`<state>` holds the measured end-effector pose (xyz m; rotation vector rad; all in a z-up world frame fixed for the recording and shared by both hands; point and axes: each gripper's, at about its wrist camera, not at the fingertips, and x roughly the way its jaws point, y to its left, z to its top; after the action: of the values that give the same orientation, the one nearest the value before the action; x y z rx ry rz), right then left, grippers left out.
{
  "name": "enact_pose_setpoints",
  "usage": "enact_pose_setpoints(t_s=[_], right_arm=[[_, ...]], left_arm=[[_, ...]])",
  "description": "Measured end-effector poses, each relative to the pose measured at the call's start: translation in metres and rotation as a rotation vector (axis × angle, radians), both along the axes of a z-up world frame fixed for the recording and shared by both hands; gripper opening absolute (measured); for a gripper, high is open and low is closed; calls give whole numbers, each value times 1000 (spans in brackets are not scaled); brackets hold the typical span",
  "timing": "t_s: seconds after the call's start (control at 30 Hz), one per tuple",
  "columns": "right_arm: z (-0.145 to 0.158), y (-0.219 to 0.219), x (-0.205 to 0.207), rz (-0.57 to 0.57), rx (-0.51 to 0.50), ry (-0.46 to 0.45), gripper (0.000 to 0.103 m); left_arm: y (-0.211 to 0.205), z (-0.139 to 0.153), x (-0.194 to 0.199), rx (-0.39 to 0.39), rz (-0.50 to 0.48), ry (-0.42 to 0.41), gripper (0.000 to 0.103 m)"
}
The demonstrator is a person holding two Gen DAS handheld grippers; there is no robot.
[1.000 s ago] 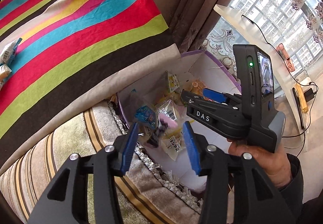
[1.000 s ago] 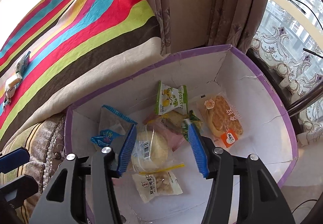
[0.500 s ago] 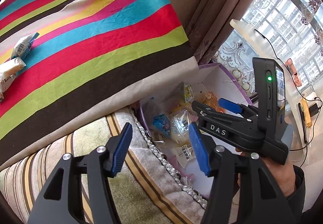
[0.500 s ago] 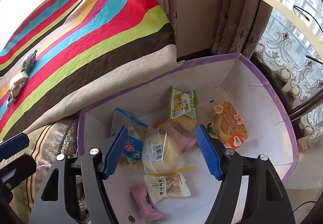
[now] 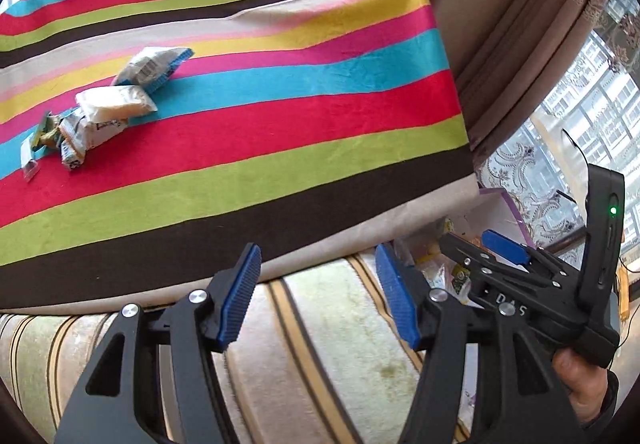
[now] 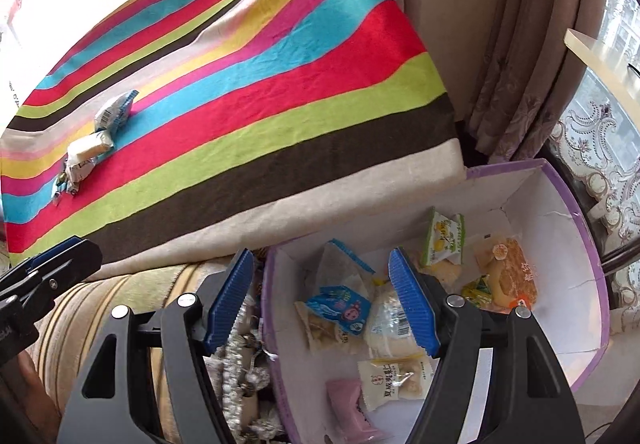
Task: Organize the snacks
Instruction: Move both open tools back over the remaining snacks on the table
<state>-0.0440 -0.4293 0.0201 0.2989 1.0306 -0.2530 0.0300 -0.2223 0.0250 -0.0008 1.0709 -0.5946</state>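
Note:
Several wrapped snacks (image 5: 108,107) lie in a small heap on the striped cloth (image 5: 280,115), far to the upper left; the same snacks (image 6: 92,143) show in the right wrist view. A purple-rimmed white box (image 6: 540,211) holds more packets, among them a blue packet (image 6: 340,308), a round bun (image 6: 390,324) and an orange pastry (image 6: 514,272). My left gripper (image 5: 318,276) is open and empty over the cushion edge. My right gripper (image 6: 320,264) is open and empty above the box's left rim. The right gripper (image 5: 500,272) hides most of the box (image 5: 496,211) in the left wrist view.
A beige striped cushion (image 5: 320,344) with a beaded fringe (image 6: 240,372) lies between cloth and box. Brown curtains (image 6: 500,43) and a lace-curtained window (image 5: 580,115) stand behind the box. A hand (image 5: 580,376) holds the right gripper. The left gripper (image 6: 48,268) shows at the left edge.
Both grippers have swung left, away from the box's middle and toward the striped cloth. Both pairs of jaws have spread wider. The snacks on the cloth have come further into view.

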Motion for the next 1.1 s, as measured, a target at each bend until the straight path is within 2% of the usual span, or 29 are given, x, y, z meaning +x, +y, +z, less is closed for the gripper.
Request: enact_pose_setpoints(t_s=[0.13,0.2,0.37,0.67,0.97,1.1], right_arm=[[10,22,18,50,12,-19,70],[14,33,26,73,15,-30,75],[19,63,47,128,20,-32,75],[24,104,75,189,72,-51,80],[25,138,95,222,107,-98,83],[23,157,108,266,98,-98,84]], left_arm=[[34,-1,13,-19,85,16,60],[50,-1,18,-22,128,18,60],[96,-3,36,-44,250,37,60],[177,-12,74,-28,454,29,59],[230,-24,113,-41,568,50,44],[239,-28,130,-36,588,51,43]])
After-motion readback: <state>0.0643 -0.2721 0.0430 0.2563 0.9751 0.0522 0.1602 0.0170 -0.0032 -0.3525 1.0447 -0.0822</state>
